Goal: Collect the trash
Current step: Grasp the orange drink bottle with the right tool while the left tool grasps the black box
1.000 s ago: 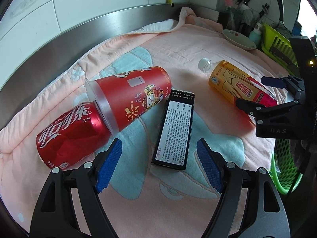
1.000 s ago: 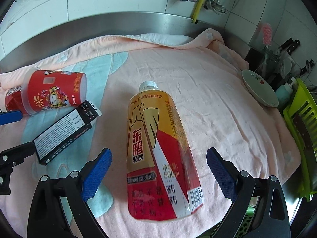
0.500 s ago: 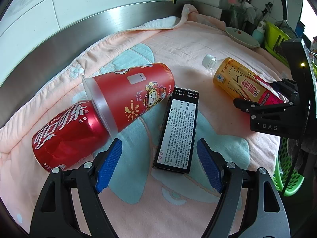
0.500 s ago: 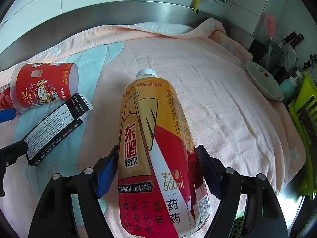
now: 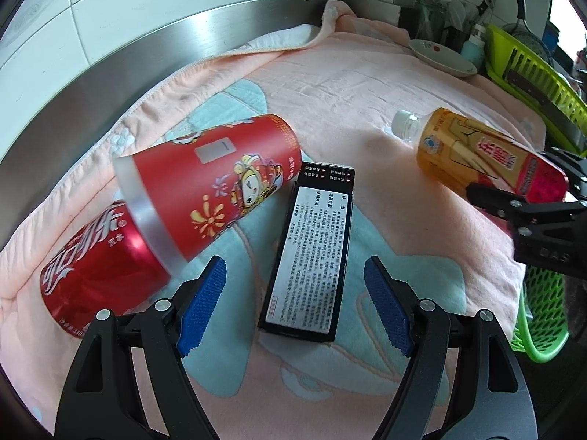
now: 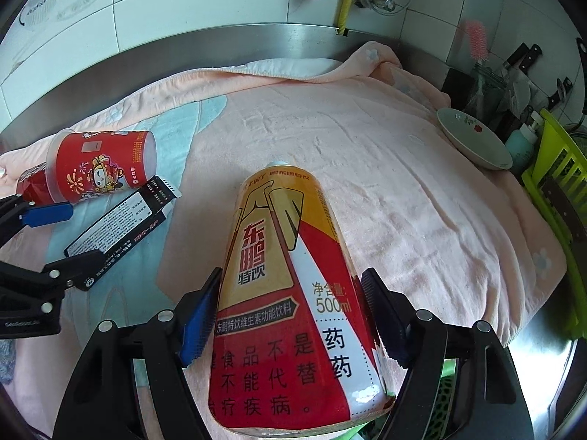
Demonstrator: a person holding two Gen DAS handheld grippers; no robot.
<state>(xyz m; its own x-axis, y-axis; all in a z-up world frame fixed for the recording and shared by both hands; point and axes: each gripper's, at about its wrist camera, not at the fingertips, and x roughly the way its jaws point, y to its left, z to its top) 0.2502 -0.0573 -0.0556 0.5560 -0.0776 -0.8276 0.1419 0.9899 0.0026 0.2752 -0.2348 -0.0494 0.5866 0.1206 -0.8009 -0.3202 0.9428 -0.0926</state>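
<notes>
1. While the right gripper [image 6: 290, 315] clamps the drink bottle [image 6: 290, 293] by its lower body, both blue pads touch the label; bottle is tilted, cap end pointing away toward the wall, base nearest the camera.
2. Left gripper [image 5: 295, 302] has its jaws spread wide, nothing between the pads; it hovers w/ the black box [image 5: 312, 253] lying flat on the towel [image 5: 348, 84] just ahead.
3. Red paper cup [image 5: 209, 187] lies on its side, left of the box, its rim end over the red cola can [image 5: 91, 267].
4. Green basket [image 5: 539, 315] sits at the towel's right edge, beside the counter; a small dish [image 6: 473, 139] is near the far right corner.
</notes>
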